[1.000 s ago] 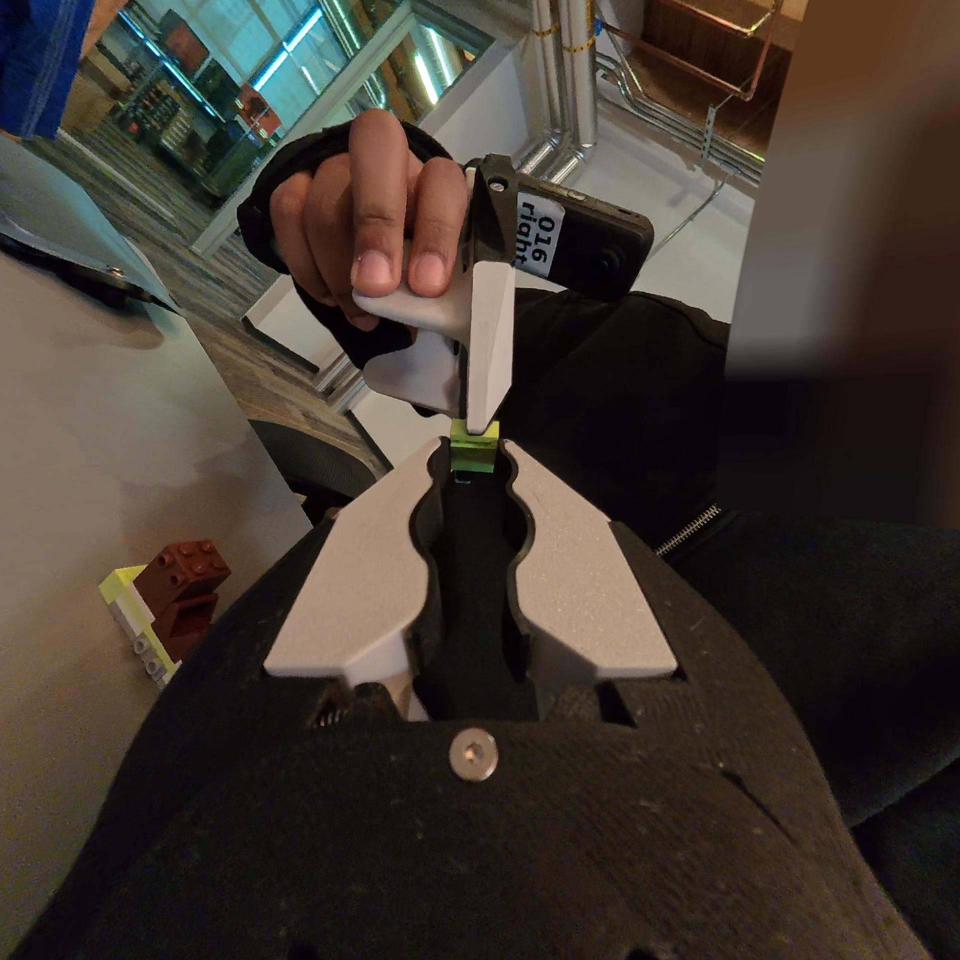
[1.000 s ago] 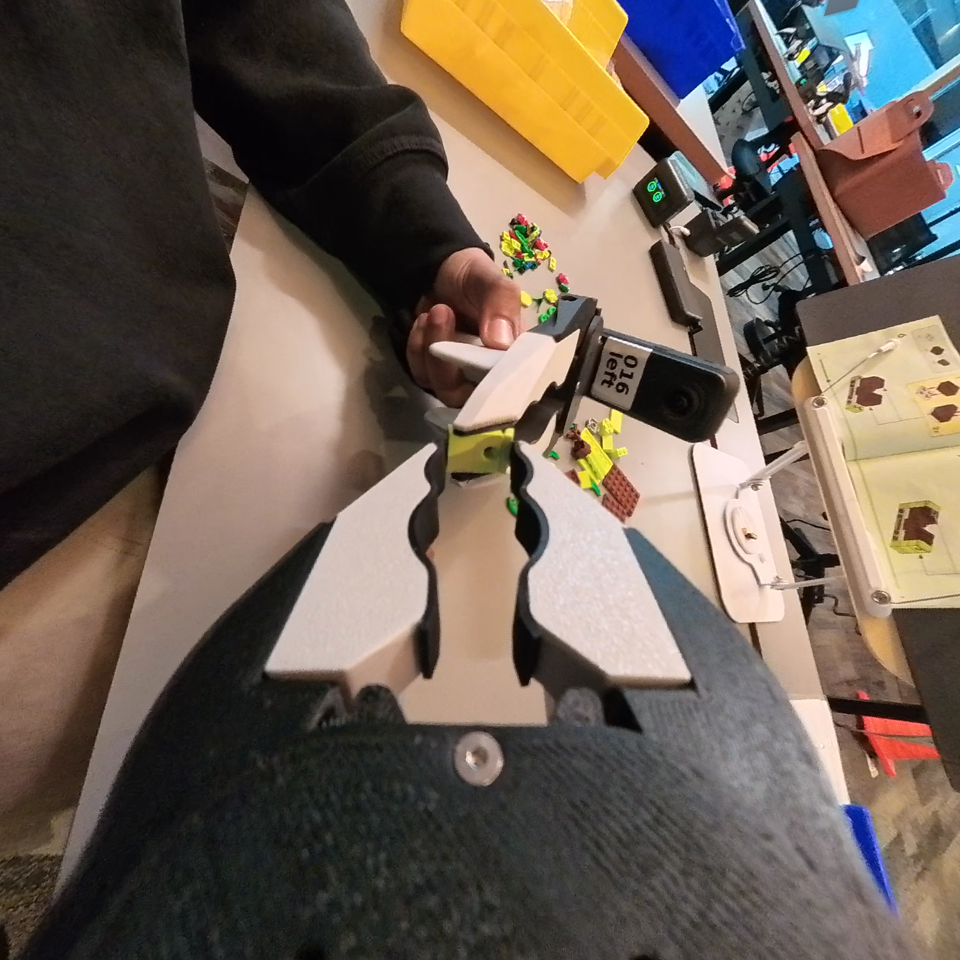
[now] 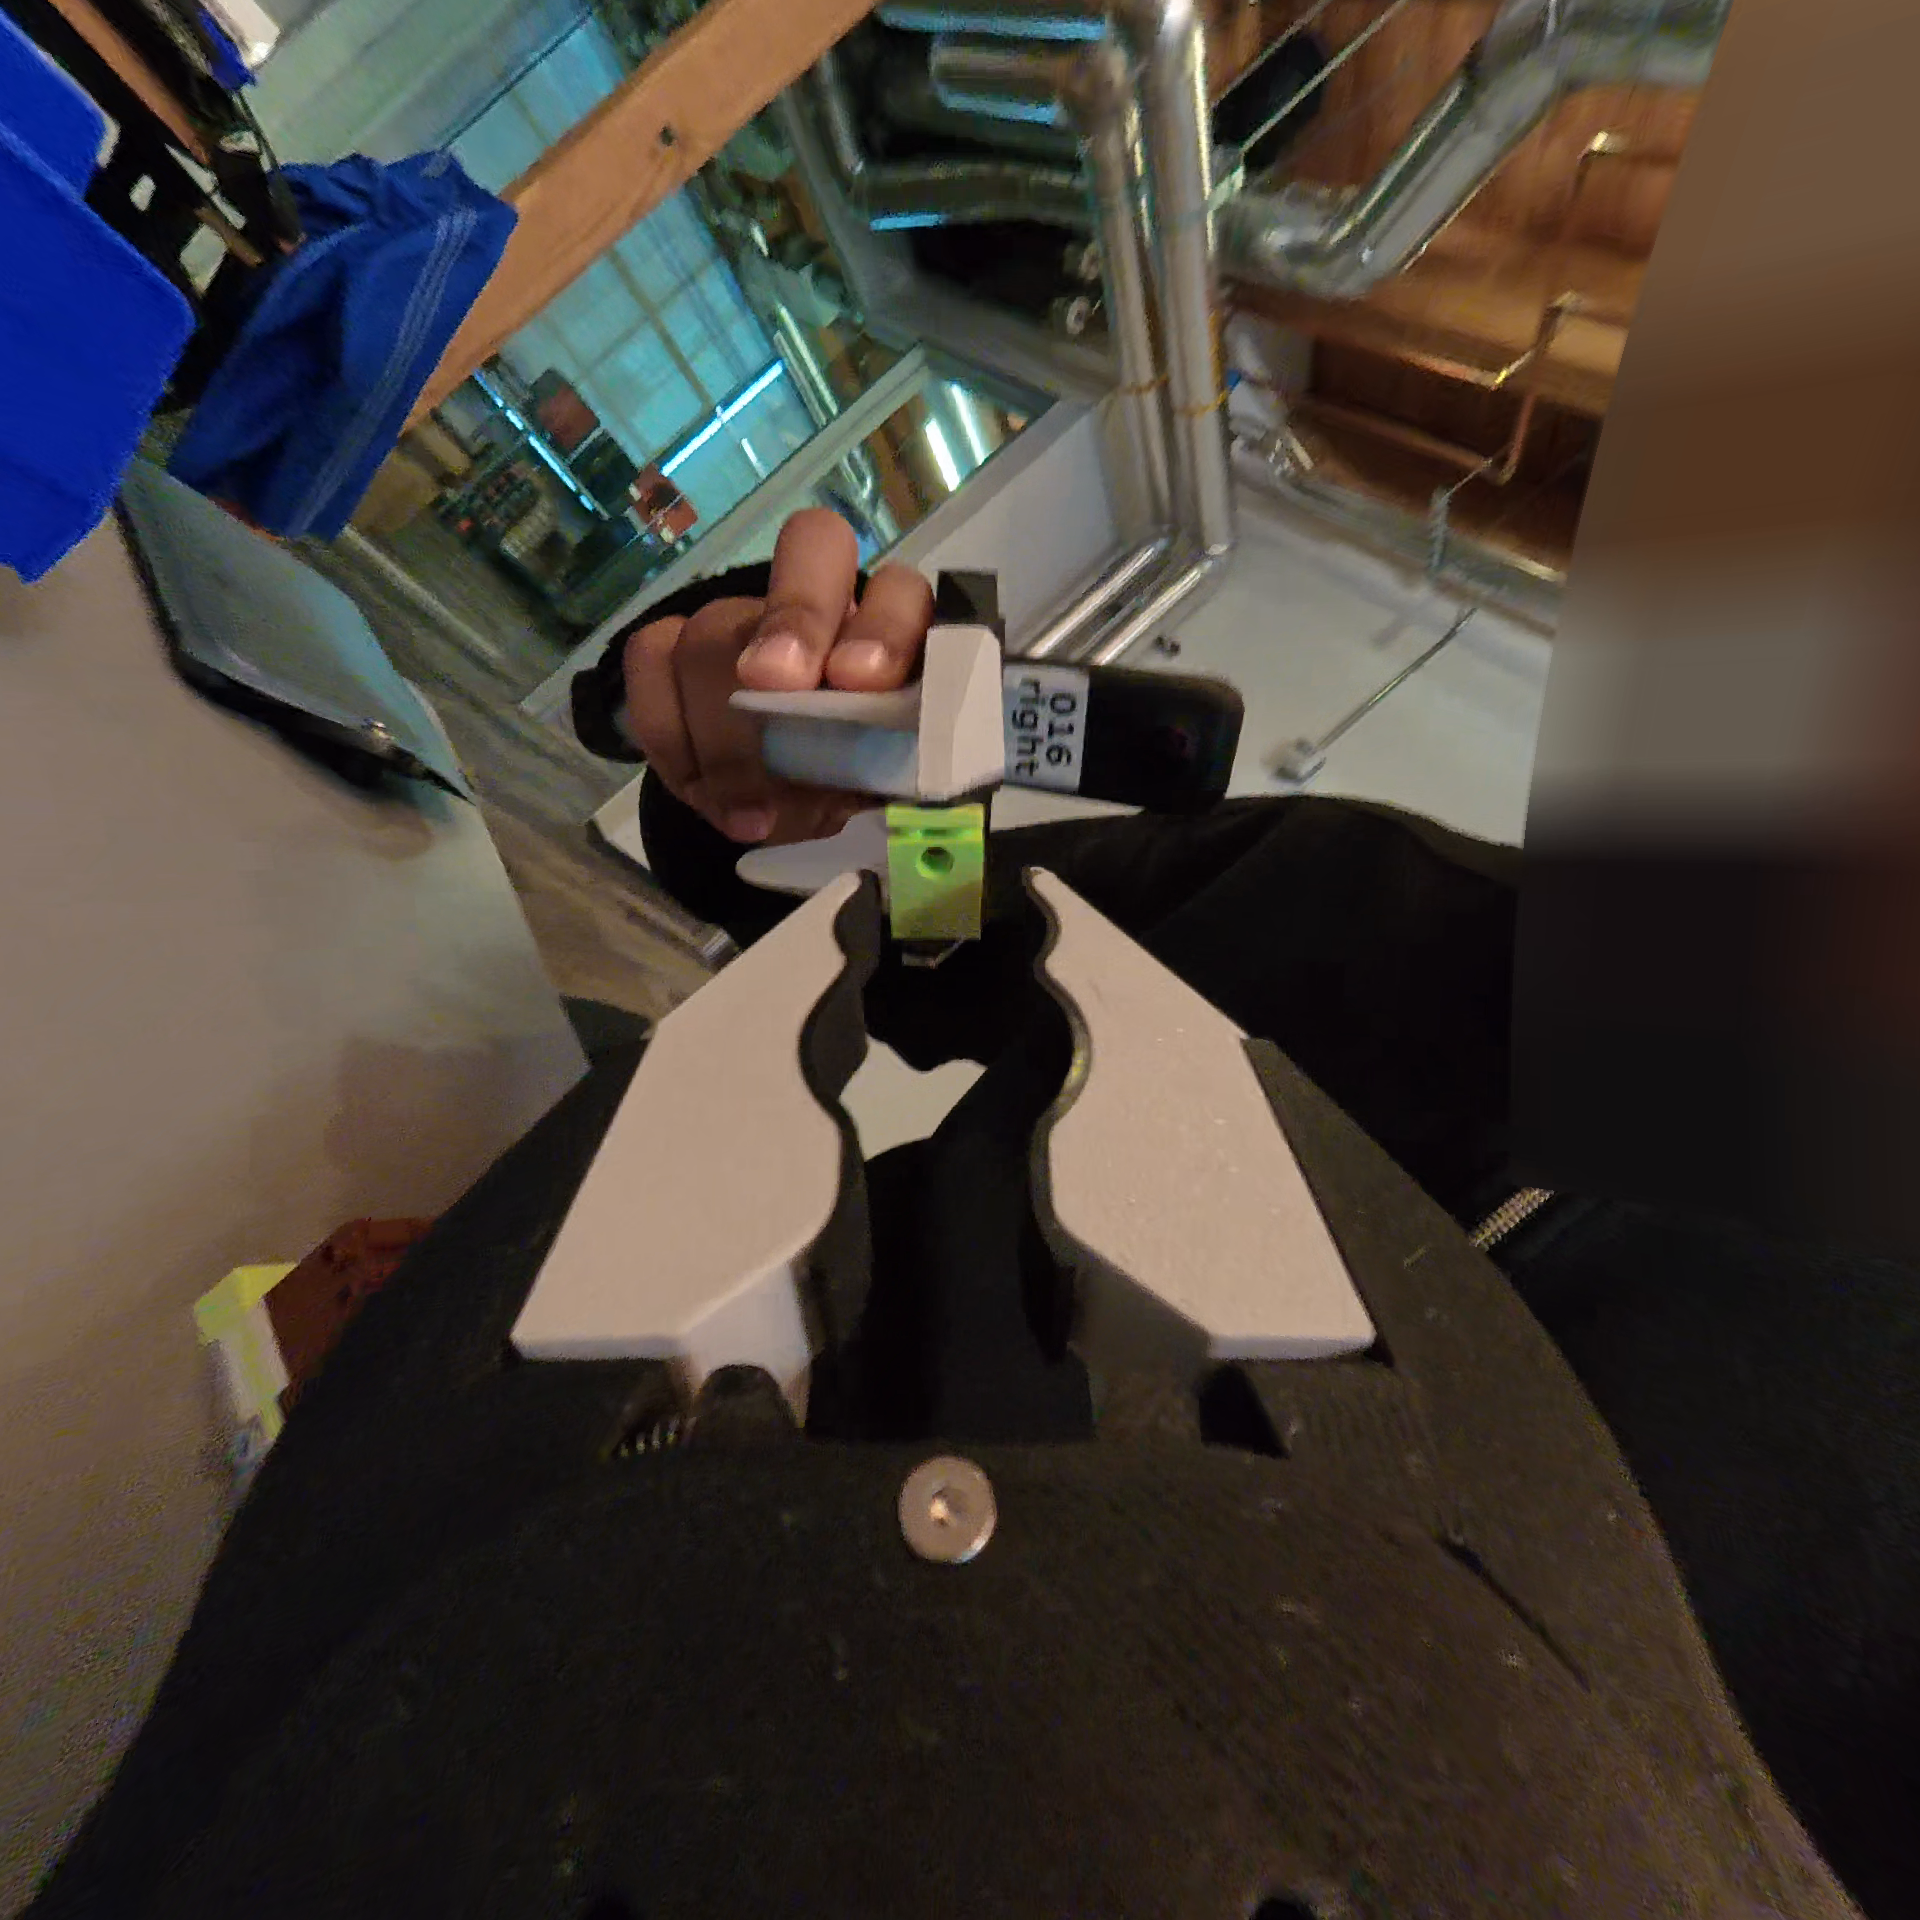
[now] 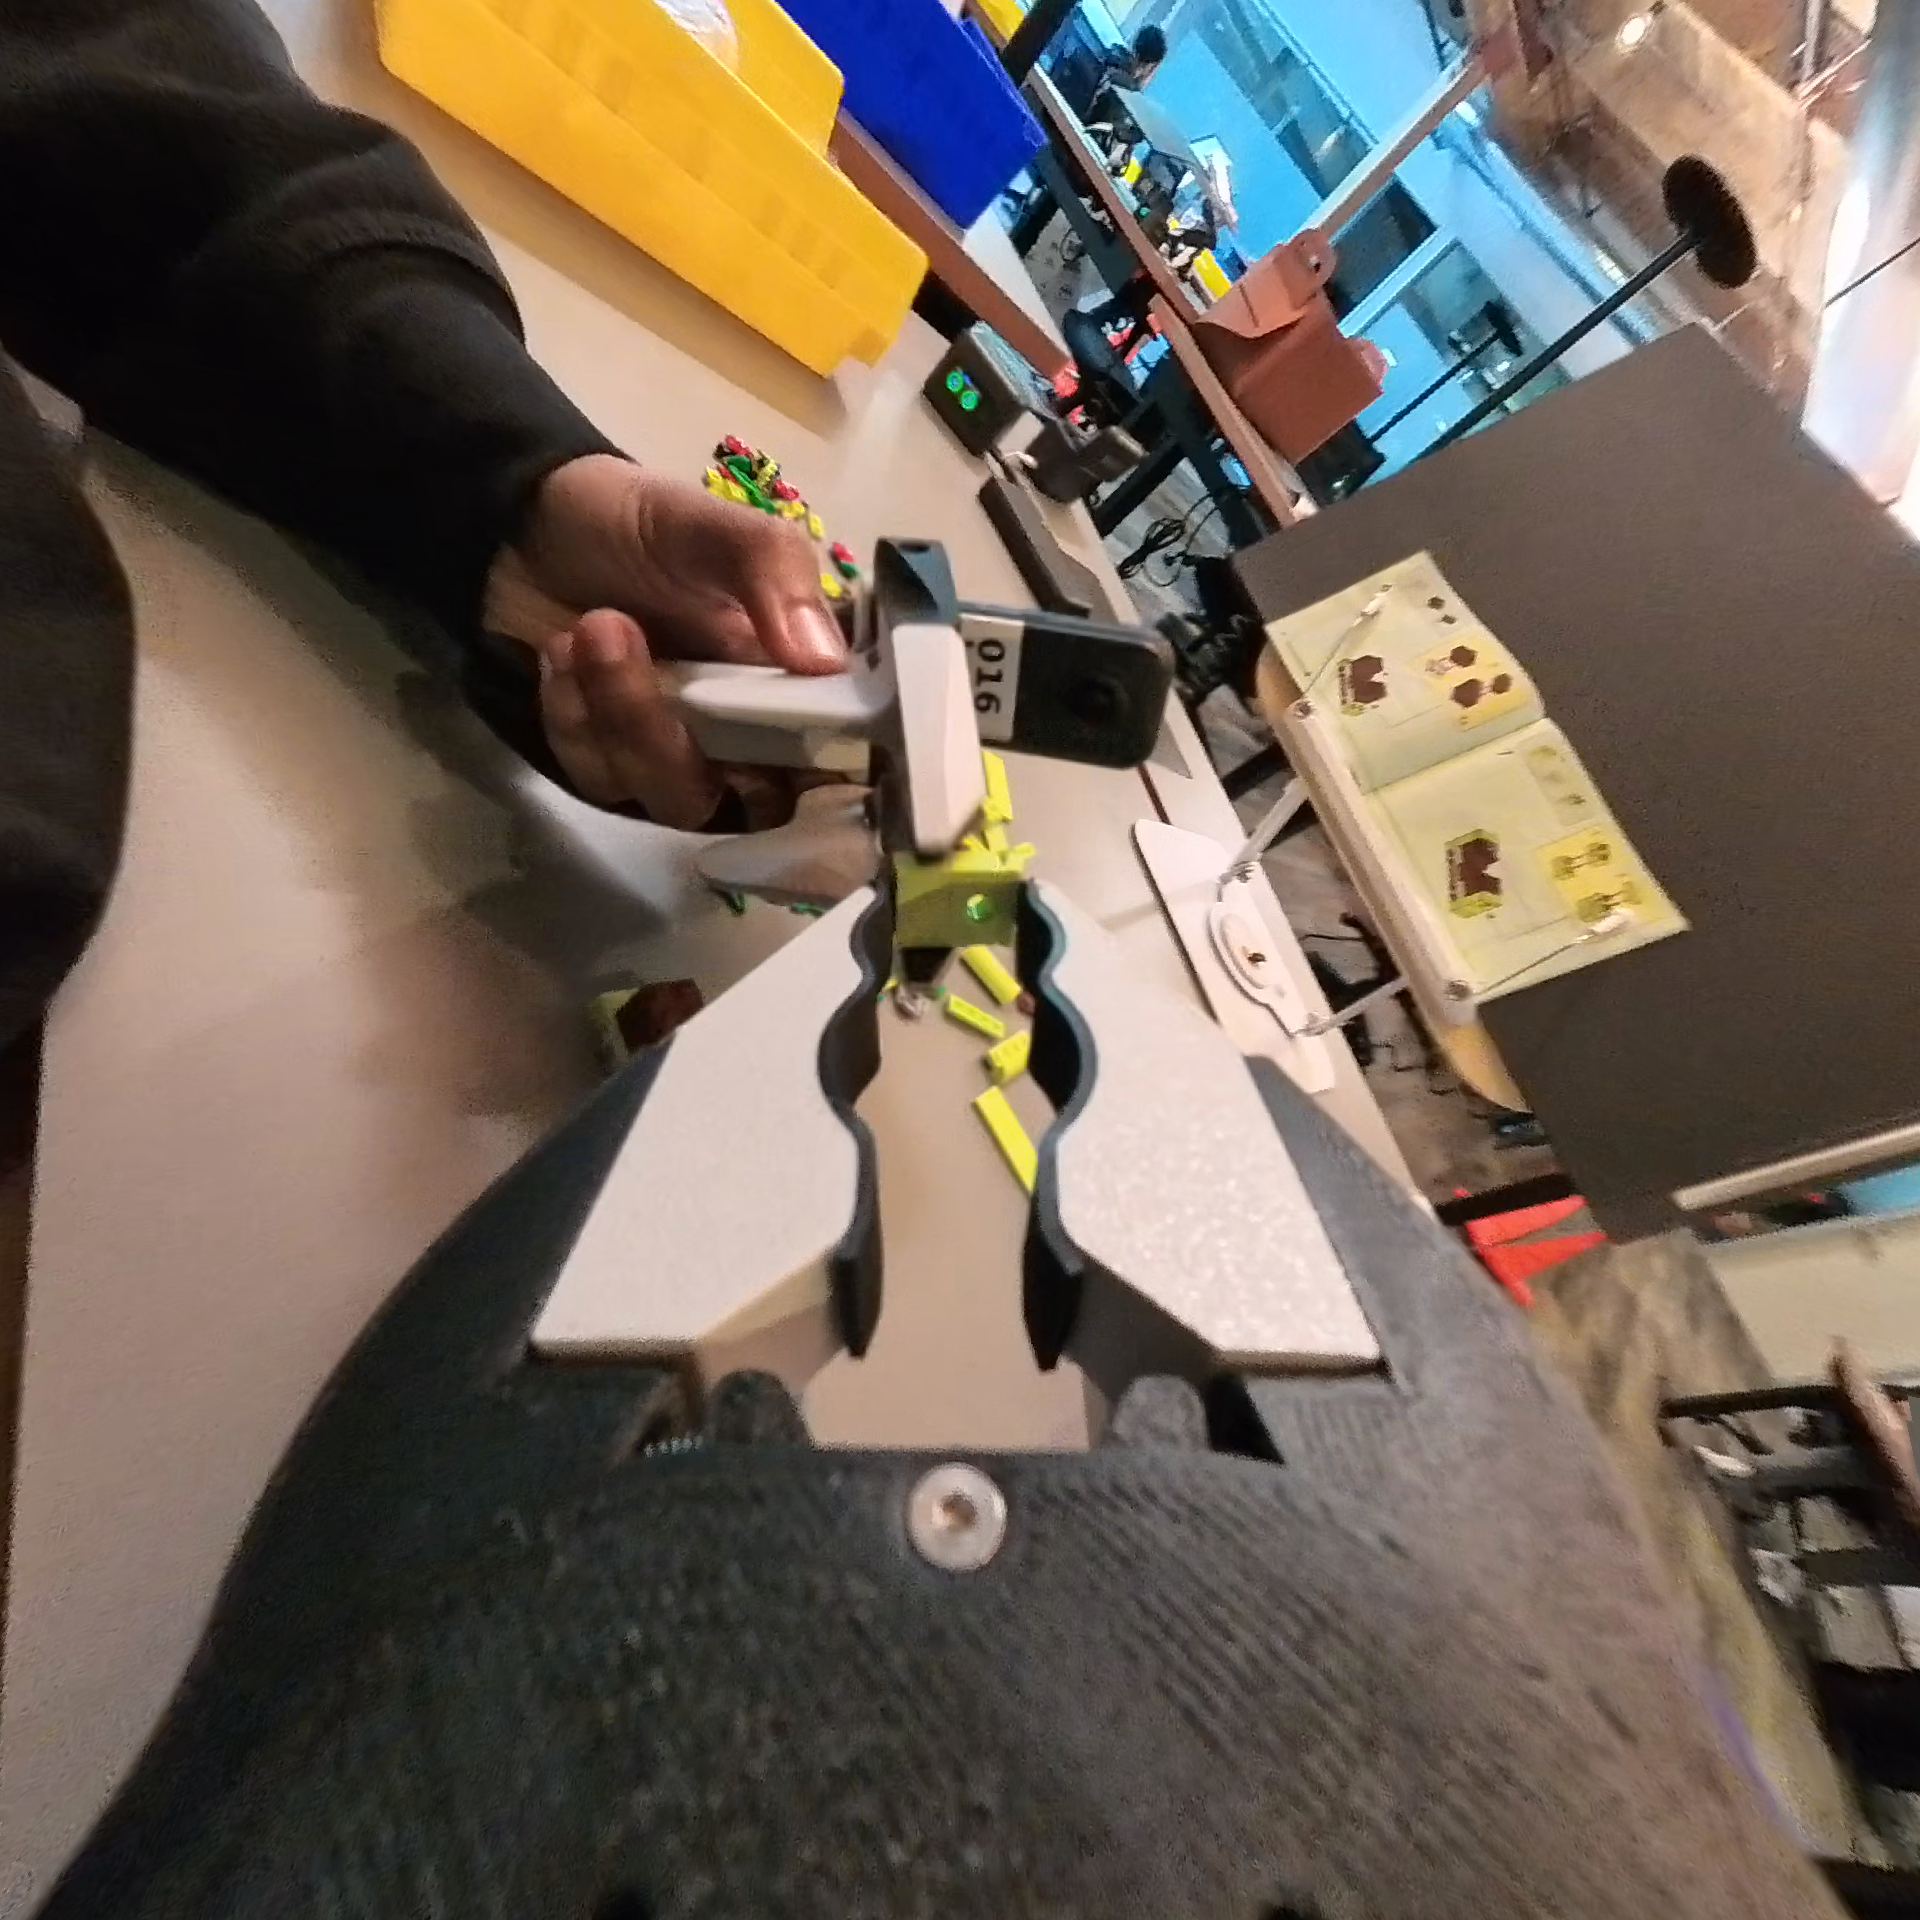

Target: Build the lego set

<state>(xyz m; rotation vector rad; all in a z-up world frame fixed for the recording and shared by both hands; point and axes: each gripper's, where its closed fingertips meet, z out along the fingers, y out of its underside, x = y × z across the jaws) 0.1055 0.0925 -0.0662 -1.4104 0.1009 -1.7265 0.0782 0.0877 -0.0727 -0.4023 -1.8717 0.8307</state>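
A lime green lego piece (image 3: 933, 878) with a round hole in its face is held in the air between both grippers. My right gripper (image 4: 956, 912) is shut on it (image 4: 951, 916), with both fingertips against its sides. In the left wrist view the right gripper (image 3: 940, 800) comes down onto the piece from above. My left gripper (image 3: 945, 885) is around the piece with its jaws slightly apart and a dark gap on the right side. In the right wrist view the left gripper (image 4: 935, 842) stands above the piece. A part-built brown, lime and white model (image 3: 301, 1314) sits on the table (image 4: 312, 831).
Loose lime pieces (image 4: 1003, 1127) lie on the table under the grippers, and a pile of small coloured pieces (image 4: 753, 483) lies farther back. A yellow bin (image 4: 665, 177) and a blue bin (image 4: 914, 94) stand at the far edge. An open instruction booklet (image 4: 1475, 790) sits on a stand to the right. Left and right tips are no more than a few centimetres apart.
My left gripper's jaws have opened a little around the lime piece. Both grippers have turned, so the piece now shows its holed face. The right gripper still holds it.
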